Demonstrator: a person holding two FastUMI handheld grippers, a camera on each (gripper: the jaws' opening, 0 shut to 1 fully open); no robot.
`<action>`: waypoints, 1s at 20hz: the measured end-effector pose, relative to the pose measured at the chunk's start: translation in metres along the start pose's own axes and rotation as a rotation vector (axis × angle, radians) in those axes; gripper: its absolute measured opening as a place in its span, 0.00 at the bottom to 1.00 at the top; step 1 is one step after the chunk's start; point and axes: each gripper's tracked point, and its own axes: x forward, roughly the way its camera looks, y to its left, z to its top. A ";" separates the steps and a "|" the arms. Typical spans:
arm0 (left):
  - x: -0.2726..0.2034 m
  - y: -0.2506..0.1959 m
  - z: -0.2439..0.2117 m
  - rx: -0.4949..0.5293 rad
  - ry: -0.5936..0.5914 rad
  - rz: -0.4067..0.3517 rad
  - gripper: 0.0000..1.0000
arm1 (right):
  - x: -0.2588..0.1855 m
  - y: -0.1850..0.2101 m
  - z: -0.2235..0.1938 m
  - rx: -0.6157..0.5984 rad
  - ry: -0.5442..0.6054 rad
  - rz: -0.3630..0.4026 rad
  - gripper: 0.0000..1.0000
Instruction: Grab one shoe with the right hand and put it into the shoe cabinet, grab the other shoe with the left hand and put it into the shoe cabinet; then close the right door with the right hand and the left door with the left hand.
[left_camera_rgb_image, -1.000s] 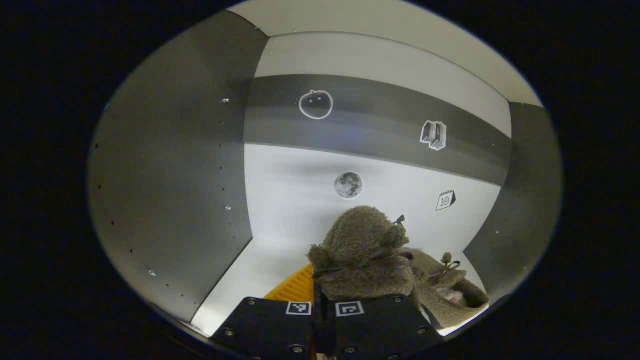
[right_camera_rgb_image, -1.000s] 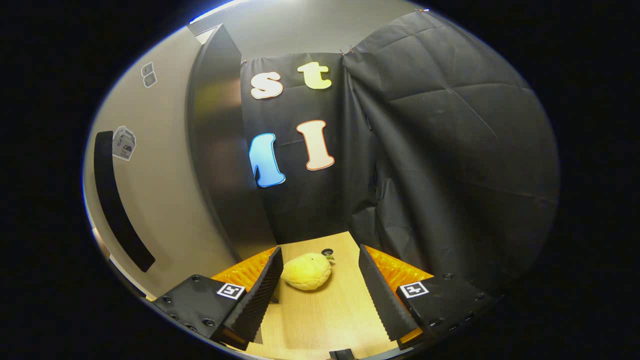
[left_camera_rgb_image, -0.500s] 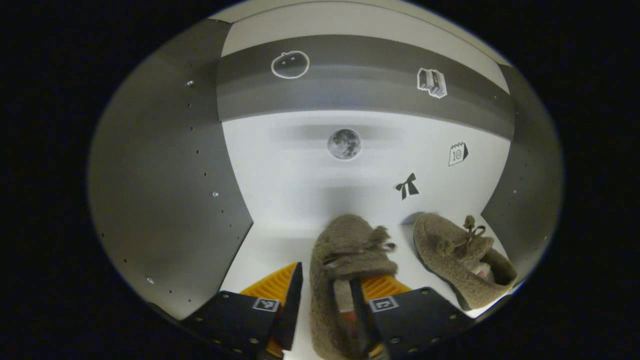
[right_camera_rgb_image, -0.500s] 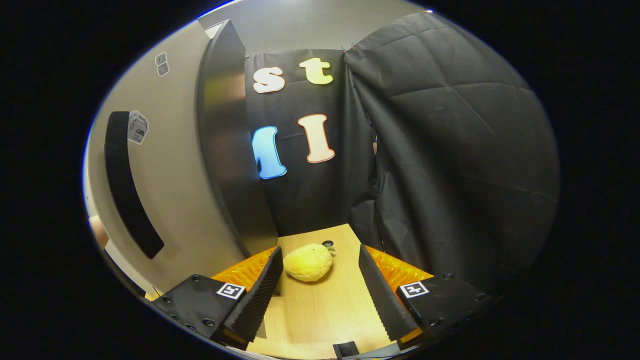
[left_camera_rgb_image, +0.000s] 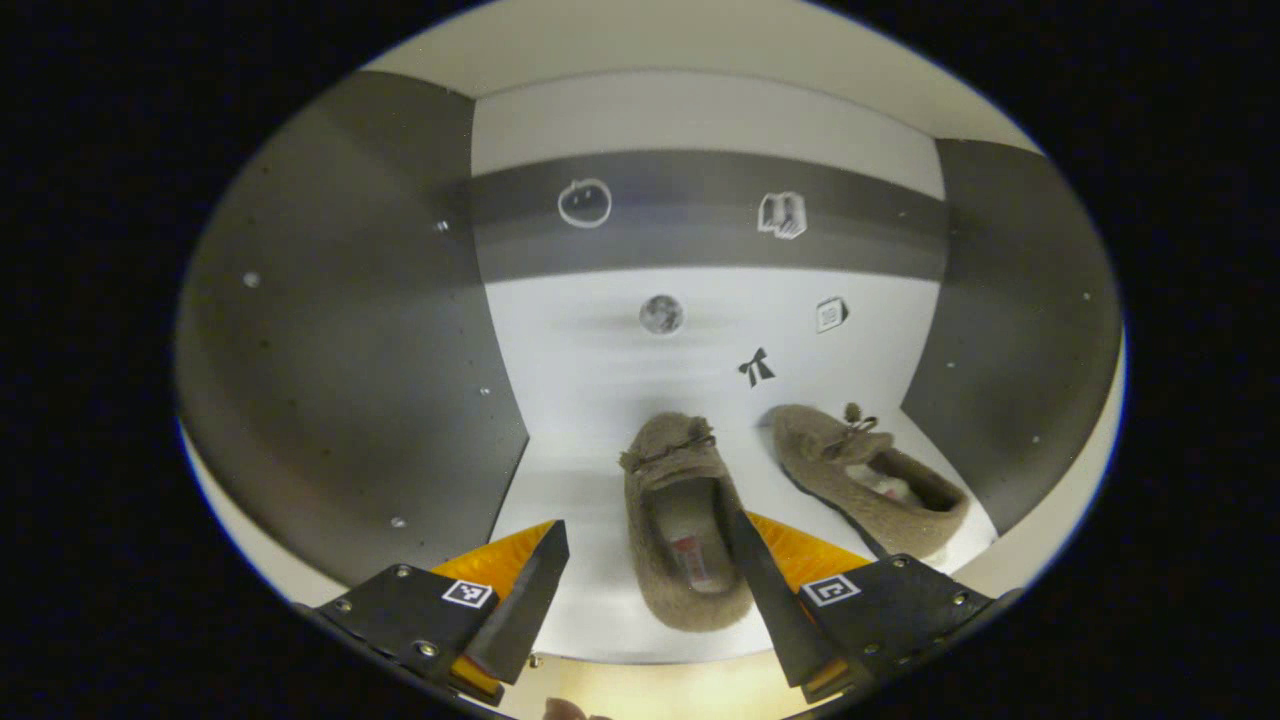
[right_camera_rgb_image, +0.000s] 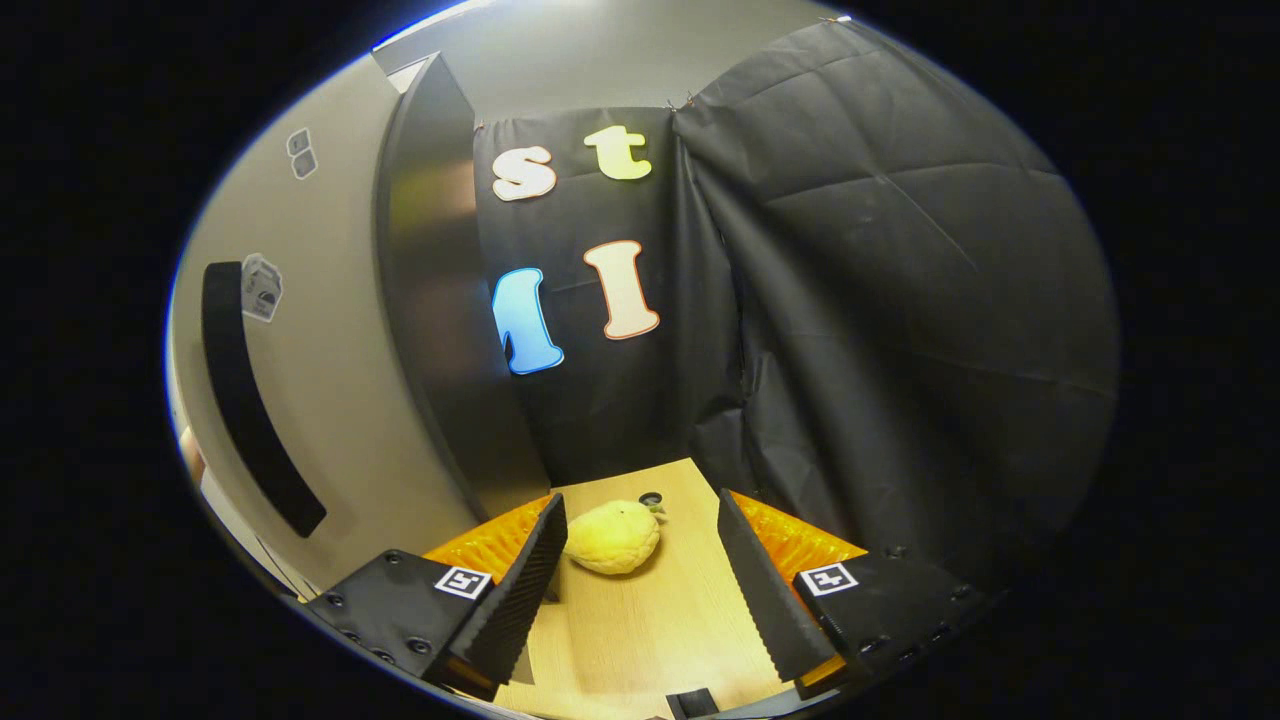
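Shoes sat side by side inside the shoe cabinet, on its white bottom shelf. In the left gripper view, the left gripper was nearest, at the front edge of the shelf, with its jaws spread wide and holding nothing. The left shoe lay just past it, between the two fingers but not squeezed, toe toward the back wall. The right shoe lay beside it, closer to the right side wall, apart from the first one. Little stickers dotted the back wall, and a dark band ran across it higher up.

Both shoes looked put away, so the next job was probably shutting the doors. To do that well, the left gripper should pull straight back so a finger does not catch the fuzzy heel and drag the shoe out. The heel sat near the front edge, so it may need room for the door.

In the right gripper view, the right gripper hung over a wooden tabletop, jaws wide and empty. A yellow plush toy lay on the wood just past the fingers. Left of it stood the open right door with its long dark handle. Black cloth made the far wall.
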 end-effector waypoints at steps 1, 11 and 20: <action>-0.018 -0.003 0.006 0.001 -0.033 -0.001 1.00 | 0.003 0.003 0.005 0.001 -0.004 0.013 0.92; -0.186 0.000 0.002 0.048 -0.310 0.103 1.00 | 0.023 0.031 0.037 -0.061 0.010 0.146 0.92; -0.262 0.007 -0.021 0.020 -0.492 0.090 1.00 | -0.008 0.056 0.054 -0.074 -0.056 0.077 0.92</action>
